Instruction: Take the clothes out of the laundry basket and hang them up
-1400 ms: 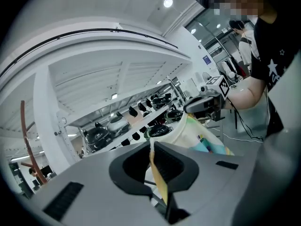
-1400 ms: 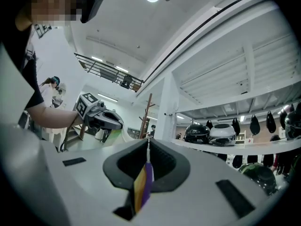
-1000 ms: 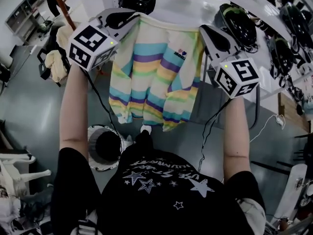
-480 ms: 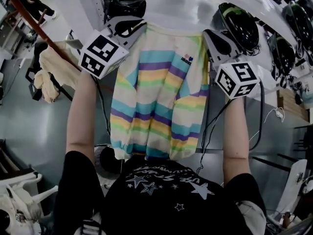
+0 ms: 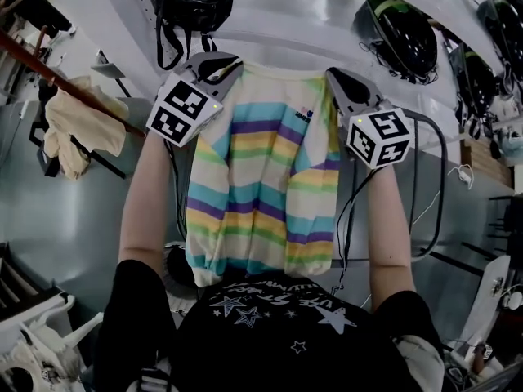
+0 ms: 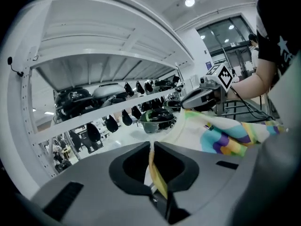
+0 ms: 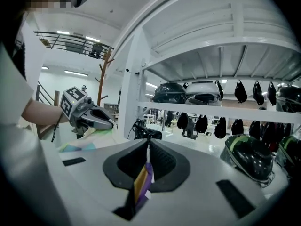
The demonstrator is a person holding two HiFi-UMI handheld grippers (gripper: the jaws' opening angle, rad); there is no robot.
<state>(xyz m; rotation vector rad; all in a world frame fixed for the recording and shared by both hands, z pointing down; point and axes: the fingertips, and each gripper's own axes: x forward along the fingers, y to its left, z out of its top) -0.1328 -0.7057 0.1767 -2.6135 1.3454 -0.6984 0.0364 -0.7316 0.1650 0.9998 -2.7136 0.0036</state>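
Workshop, white helmet rack (image 5: 286, 15) at 12. Shirt (image 5: 261, 186) hangs spread, top edge running 9–3. Left gripper (image 5: 214, 62) and right gripper (image 5: 341, 80) each pinch one top corner. Rail (image 5: 82, 92) at 10 from shirt, well apart; left gripper nearer.

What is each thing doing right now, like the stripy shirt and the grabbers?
striped shirt: held by its top corners, spread out, hanging down.
left gripper: shut on the striped shirt.
right gripper: shut on the striped shirt.
cream garment: draped over a wooden rail.
helmet: sitting on the white shelf.
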